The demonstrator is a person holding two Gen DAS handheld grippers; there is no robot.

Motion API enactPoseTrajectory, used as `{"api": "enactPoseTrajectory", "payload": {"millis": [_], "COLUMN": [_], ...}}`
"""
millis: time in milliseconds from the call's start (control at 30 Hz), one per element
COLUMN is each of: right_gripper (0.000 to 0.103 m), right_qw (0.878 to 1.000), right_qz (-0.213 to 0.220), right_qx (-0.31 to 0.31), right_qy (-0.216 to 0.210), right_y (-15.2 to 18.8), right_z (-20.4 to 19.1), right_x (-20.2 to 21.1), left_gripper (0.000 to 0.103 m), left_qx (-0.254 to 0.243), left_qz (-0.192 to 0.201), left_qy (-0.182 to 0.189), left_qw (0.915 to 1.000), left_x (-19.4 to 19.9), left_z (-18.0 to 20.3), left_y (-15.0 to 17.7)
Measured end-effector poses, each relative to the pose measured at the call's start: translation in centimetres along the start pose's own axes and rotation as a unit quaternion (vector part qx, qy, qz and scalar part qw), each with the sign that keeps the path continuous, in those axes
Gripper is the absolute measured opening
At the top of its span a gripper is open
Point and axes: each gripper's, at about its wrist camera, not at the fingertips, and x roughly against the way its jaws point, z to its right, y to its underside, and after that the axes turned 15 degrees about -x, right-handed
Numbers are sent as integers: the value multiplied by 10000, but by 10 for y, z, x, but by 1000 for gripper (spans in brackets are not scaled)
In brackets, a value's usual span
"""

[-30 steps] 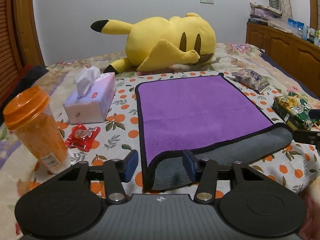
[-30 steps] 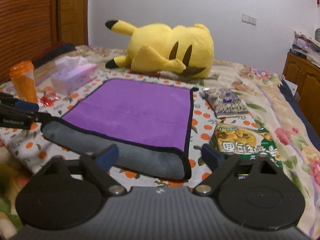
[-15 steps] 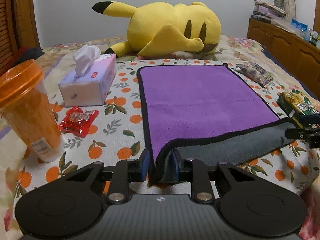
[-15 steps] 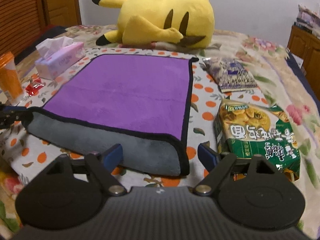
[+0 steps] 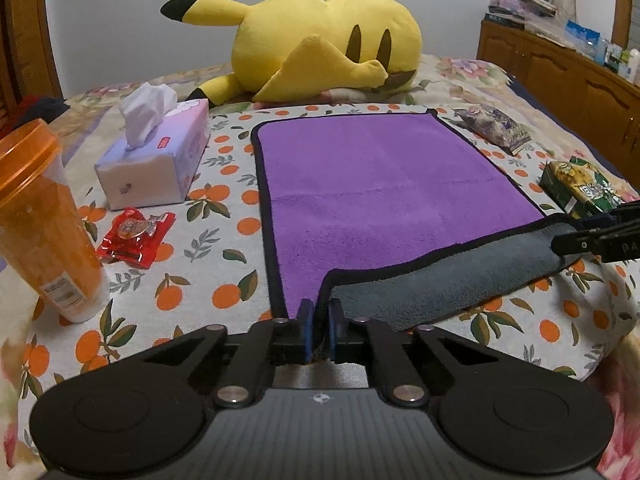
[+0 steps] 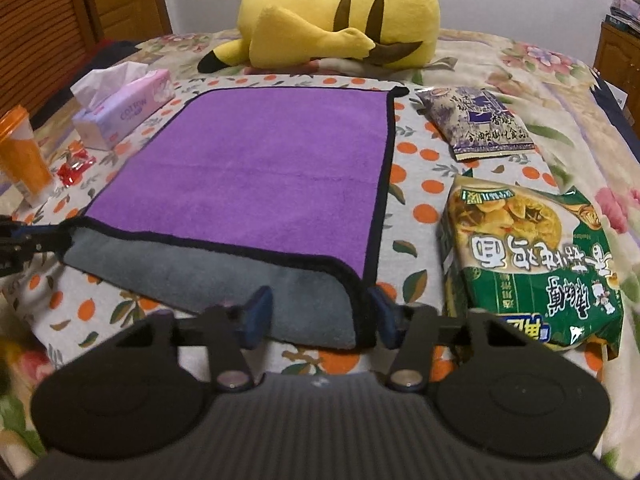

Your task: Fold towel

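Observation:
A purple towel [image 5: 384, 184] with black trim and a grey underside lies flat on the bed; its near edge is turned over, grey side up. It also shows in the right wrist view [image 6: 256, 160]. My left gripper [image 5: 319, 330] is shut on the towel's near left corner. My right gripper [image 6: 318, 316] is open, its blue pads either side of the near right corner, which lies between them. In the left wrist view the right gripper's fingers [image 5: 592, 240] show at the towel's right end.
A yellow plush [image 5: 320, 48] lies behind the towel. To the left are a tissue box [image 5: 156, 160], a red candy wrapper [image 5: 136, 236] and an orange cup [image 5: 44, 220]. To the right are a green noodle packet [image 6: 528, 256] and a purple snack packet [image 6: 480, 120].
My left gripper has closed on the near left corner. My right gripper has come forward and down so its open pads straddle the near right corner.

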Motion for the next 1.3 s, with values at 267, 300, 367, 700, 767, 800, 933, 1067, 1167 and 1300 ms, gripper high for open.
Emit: {"api": "enactPoseTrajectory", "payload": {"millis": [267, 300, 367, 700, 767, 800, 933, 1067, 1167, 1300], "right_gripper": [4, 4, 4, 4, 4, 4, 3, 3, 3, 3], "right_qw": [9999, 9998, 9998, 9988, 9982, 9979, 9970, 9954, 9945, 9930], "right_qz": [-13, 5, 50, 391, 474, 514, 653, 768, 837, 939], "right_qx": [135, 143, 172, 305, 368, 389, 411, 565, 624, 713], "right_qy": [102, 100, 96, 31, 14, 18, 15, 21, 21, 39], "right_y": [1, 0, 0, -6, -9, -10, -17, -23, -30, -39], "right_z": [4, 4, 3, 1, -1, -1, -3, -7, -10, -16], "right_x": [2, 3, 4, 15, 17, 18, 21, 23, 24, 27], "left_gripper": [7, 7, 7, 7, 7, 7, 6, 6, 6, 6], "left_qx": [-74, -88, -83, 21, 24, 16, -72, -89, -98, -110], "left_qz": [78, 100, 143, 422, 474, 506, 612, 713, 739, 831], "left_qy": [-21, -25, -32, -27, -46, -48, -102, -138, -182, -243], "left_qw": [9999, 9999, 9999, 9991, 9989, 9987, 9980, 9973, 9971, 9962], "left_x": [3, 4, 5, 16, 18, 19, 23, 25, 26, 28], "left_z": [4, 5, 5, 3, 3, 3, 4, 3, 2, 0], "left_y": [1, 1, 0, -8, -12, -14, -21, -27, -32, -41]}}
